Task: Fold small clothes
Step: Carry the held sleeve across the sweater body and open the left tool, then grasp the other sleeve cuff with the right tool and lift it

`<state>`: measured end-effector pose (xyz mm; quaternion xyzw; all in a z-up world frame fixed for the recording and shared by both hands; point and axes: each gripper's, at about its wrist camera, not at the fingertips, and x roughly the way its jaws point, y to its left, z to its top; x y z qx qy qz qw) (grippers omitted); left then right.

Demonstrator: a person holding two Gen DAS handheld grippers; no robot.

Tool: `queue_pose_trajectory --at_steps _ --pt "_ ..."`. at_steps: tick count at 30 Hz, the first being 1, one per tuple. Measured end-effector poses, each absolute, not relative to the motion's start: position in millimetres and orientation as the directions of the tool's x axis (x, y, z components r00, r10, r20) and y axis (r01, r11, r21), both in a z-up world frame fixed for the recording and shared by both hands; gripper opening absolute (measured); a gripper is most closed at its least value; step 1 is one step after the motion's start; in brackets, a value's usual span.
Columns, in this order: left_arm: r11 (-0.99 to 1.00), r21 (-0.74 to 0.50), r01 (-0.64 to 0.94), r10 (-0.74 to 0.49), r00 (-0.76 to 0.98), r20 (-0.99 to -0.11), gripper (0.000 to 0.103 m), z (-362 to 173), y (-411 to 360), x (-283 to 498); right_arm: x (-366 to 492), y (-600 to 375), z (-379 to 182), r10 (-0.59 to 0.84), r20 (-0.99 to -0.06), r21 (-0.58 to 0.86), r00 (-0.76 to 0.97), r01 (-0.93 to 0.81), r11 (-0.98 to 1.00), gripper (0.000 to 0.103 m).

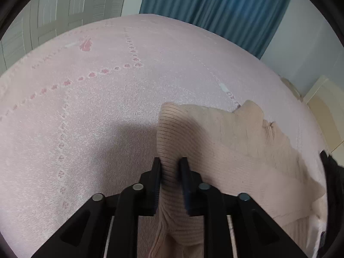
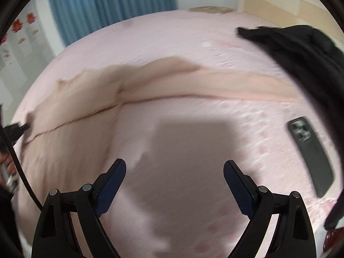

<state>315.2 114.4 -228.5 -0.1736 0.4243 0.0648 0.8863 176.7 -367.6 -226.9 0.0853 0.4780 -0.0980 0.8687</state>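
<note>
A beige ribbed knit garment (image 1: 228, 142) lies on a pink bedspread (image 1: 86, 111). My left gripper (image 1: 169, 161) is shut on a raised fold of the garment's ribbed edge, which bunches between the pads. In the right wrist view the same beige garment (image 2: 90, 107) stretches across the bed, blurred by motion, with the left gripper's tip (image 2: 19, 128) at its left end. My right gripper (image 2: 174, 163) is open and empty, above bare bedspread (image 2: 172, 43) in front of the garment.
A black garment (image 2: 301, 49) lies at the right of the bed. A dark phone (image 2: 309, 154) lies camera side up on the bedspread, right of my right gripper. Blue curtains (image 1: 215, 2) and a cabinet (image 1: 324, 107) stand beyond the bed.
</note>
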Motion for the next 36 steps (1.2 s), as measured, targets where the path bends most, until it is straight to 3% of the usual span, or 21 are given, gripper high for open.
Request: queue_pose_trajectory --at_steps 3,4,5,8,10,13,22,29,32,33,34,35,36 --pt "0.955 -0.195 -0.222 -0.005 0.647 -0.762 0.043 -213.4 107.1 308.1 187.5 -398.6 -225.1 -0.175 -0.832 0.010 0.527 0.330 0.944 0.092" --pt "0.965 -0.164 -0.203 0.007 0.648 -0.762 0.060 -211.7 100.9 306.3 192.6 -410.4 -226.6 -0.184 -0.831 0.014 0.524 0.351 0.936 0.092" --pt "0.976 -0.129 -0.174 0.015 0.649 -0.760 0.066 -211.5 92.2 303.8 197.7 -419.9 -228.7 -0.195 -0.834 0.012 0.516 0.369 0.929 0.092" --pt "0.993 -0.041 -0.107 0.037 0.641 -0.766 0.066 -217.5 71.4 304.1 213.1 -448.6 -235.3 -0.219 -0.830 0.013 0.513 0.409 0.912 0.088" --pt "0.994 0.005 -0.108 0.071 0.618 -0.783 0.068 -225.1 60.9 305.2 225.5 -465.6 -240.2 -0.206 -0.833 0.041 0.514 0.428 0.903 0.076" --pt "0.994 0.051 -0.102 0.104 0.626 -0.773 0.074 -227.2 50.9 304.4 237.8 -487.4 -247.8 -0.156 -0.845 0.108 0.511 0.449 0.887 0.071" --pt "0.989 -0.046 -0.143 0.051 0.605 -0.795 0.086 -235.3 65.0 312.6 263.1 -517.3 -267.0 -0.128 -0.868 0.159 0.480 0.513 0.844 0.069" --pt "0.988 -0.037 -0.149 0.061 0.604 -0.794 0.087 -236.3 64.0 311.8 273.2 -545.8 -270.5 -0.141 -0.858 0.222 0.495 0.603 0.766 0.068" --pt "0.988 -0.052 -0.148 0.048 0.603 -0.796 0.087 -236.2 65.6 312.8 279.9 -552.7 -269.3 -0.208 -0.861 0.162 0.465 0.638 0.753 0.053" --pt "0.987 -0.063 -0.148 0.040 0.604 -0.796 0.087 -236.1 67.4 312.6 281.8 -555.2 -268.8 -0.231 -0.863 0.134 0.449 0.645 0.752 0.040" --pt "0.986 -0.076 -0.151 0.031 0.605 -0.795 0.087 -236.1 69.4 312.2 283.5 -558.7 -267.8 -0.253 -0.866 0.104 0.432 0.650 0.753 0.019" --pt "0.984 -0.084 -0.154 0.027 0.606 -0.795 0.087 -235.7 70.7 311.5 284.7 -560.2 -264.6 -0.265 -0.865 0.083 0.426 0.643 0.761 0.008" --pt "0.984 -0.087 -0.157 0.026 0.606 -0.795 0.086 -234.9 71.7 310.3 284.7 -561.2 -261.1 -0.265 -0.864 0.078 0.429 0.632 0.771 0.006"
